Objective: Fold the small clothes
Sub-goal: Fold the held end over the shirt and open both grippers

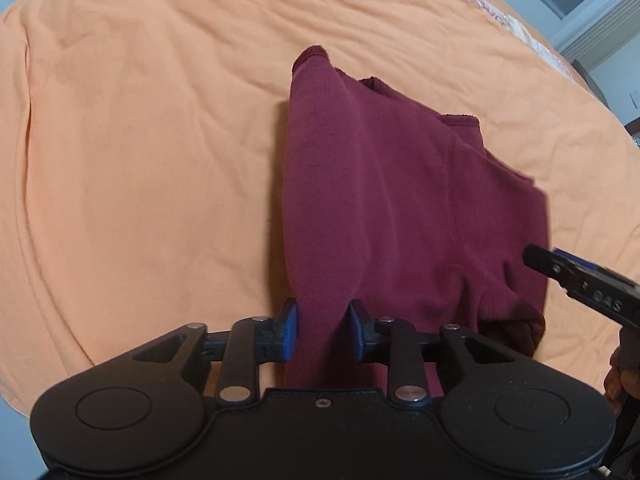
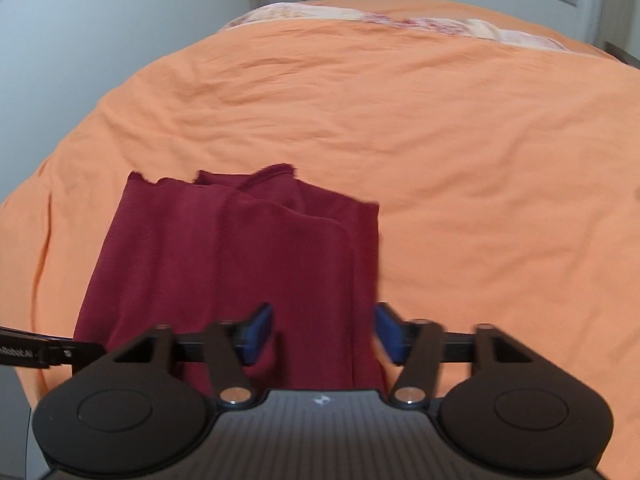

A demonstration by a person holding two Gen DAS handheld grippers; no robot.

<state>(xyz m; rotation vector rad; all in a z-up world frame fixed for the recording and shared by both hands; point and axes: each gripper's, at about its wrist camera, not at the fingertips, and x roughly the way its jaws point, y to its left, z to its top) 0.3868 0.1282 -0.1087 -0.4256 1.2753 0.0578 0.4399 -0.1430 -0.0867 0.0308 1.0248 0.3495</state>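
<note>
Both grippers were matte black with blue finger pads (image 1: 289, 330), silver pivot screws (image 1: 235, 393) and round side discs (image 2: 115, 411).

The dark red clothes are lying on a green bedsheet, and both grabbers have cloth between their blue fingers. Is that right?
Not quite. The sheet is orange, not green; both wrist views show it. The rest holds: the dark red garment lies on it, and cloth sits between the blue pads of the left gripper and the right gripper.

Orange bedspread (image 1: 140, 140) open all around maroon garment (image 1: 400, 200).
</note>
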